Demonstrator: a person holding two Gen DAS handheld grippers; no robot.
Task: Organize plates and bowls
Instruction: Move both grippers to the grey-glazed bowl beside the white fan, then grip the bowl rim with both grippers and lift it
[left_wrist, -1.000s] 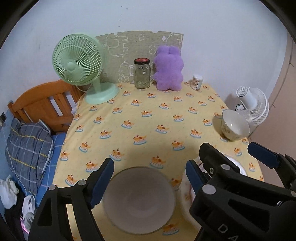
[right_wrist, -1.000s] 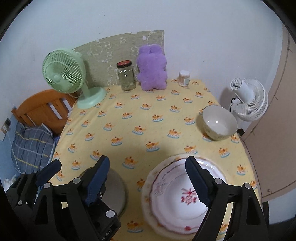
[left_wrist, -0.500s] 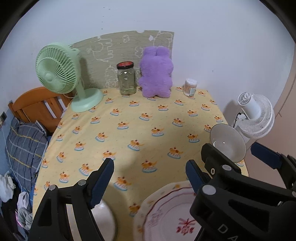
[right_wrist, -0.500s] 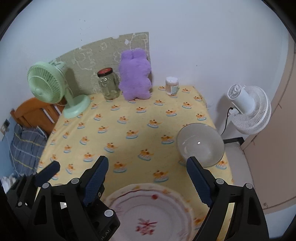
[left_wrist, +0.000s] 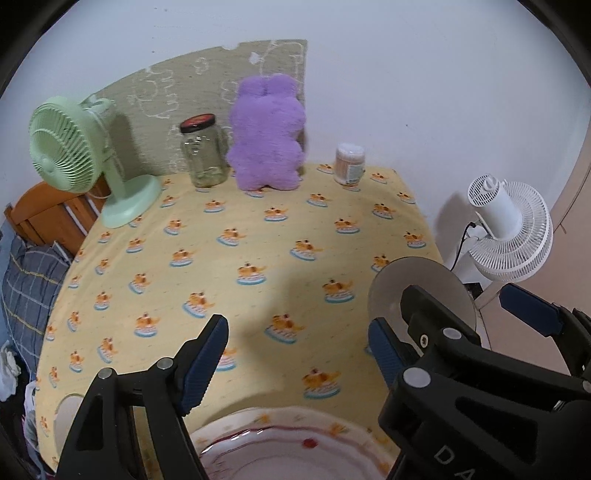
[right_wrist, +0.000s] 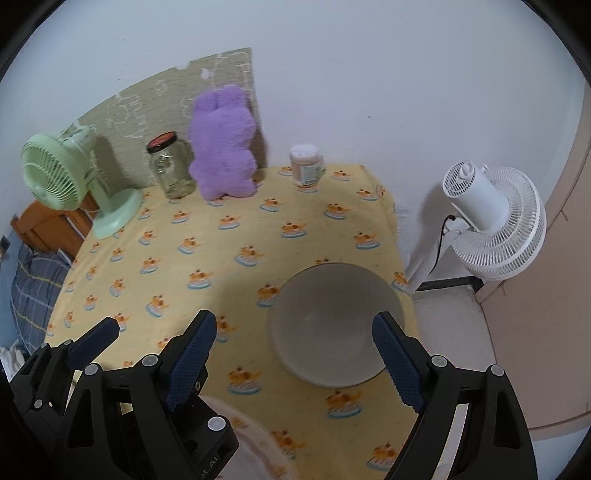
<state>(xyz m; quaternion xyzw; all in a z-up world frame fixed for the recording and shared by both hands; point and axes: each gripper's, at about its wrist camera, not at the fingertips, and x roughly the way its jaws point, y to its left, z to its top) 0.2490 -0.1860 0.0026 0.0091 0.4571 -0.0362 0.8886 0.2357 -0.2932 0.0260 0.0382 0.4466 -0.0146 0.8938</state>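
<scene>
Yellow cloth with an orange animal print covers the table (left_wrist: 258, 236). Both grippers hover above its near half, tilted downward.

Left gripper (left_wrist: 295, 354): jaws apart, nothing between the pads — only printed cloth shows in the gap. The jaws have just been closing a little; they still grip nothing. The patterned plate (left_wrist: 291, 446), cream rim with a dark red line and a small red mark, lies at the near table edge directly below this gripper, partly cut off by the lower frame edge. A sliver of a pale rounded item shows low at the left behind the gripper's finger; cannot tell what it is.

Right gripper (right_wrist: 291, 358): jaws spread wide, empty. The pale bowl (right_wrist: 334, 323) sits upright on the cloth near the right table edge. Its near rim lies between the two fingertips in the right wrist view, with the right pad overlapping its rim in the picture — whether it touches, cannot tell. Bowl interior looks empty.

Back row against the wall, left to right: green desk fan (left_wrist: 74, 147), glass jar (left_wrist: 203, 151) with dark lid, purple plush toy (left_wrist: 267, 133), small lidded container (left_wrist: 349, 162). A white fan (right_wrist: 491, 221) stands on the floor beyond the table's right side.
</scene>
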